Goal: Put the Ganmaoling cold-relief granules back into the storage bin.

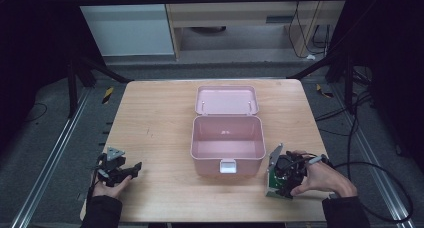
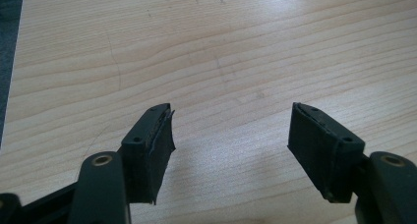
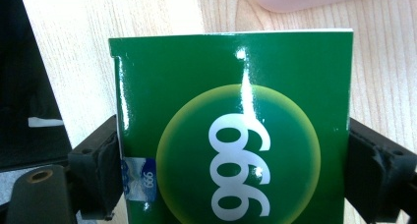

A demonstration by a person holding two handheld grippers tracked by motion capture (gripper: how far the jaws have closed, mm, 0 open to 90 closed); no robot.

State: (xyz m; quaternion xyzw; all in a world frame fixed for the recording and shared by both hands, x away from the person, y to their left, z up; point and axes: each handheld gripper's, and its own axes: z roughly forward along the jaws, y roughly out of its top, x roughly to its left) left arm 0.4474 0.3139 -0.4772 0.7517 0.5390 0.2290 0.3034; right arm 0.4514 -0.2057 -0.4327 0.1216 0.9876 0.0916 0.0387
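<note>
Green carton (image 3: 236, 135) with a "999" disc is clamped across its width by the right gripper (image 1: 286, 180), fingers (image 3: 101, 172) tight on both side walls, near the front right corner of the desk (image 1: 155, 123). In the high view it sits at desk level, tilted, just right of the pink box's front corner; whether its lower edge touches the wood I can't tell. Left gripper (image 1: 118, 169) rests at the front left, fingers (image 2: 150, 153) spread wide over bare wood, holding nothing, well apart from everything else. Farther in, mid-desk, the pink box (image 1: 227, 143) has its lid (image 1: 226, 100) swung right back and its tray looks empty bar a small mark on the floor of it; white latch (image 1: 227, 166) faces the person. My read: grasp done, box already open. Left: lift the carton over the near wall, set it inside, release, probably shut the lid.
</note>
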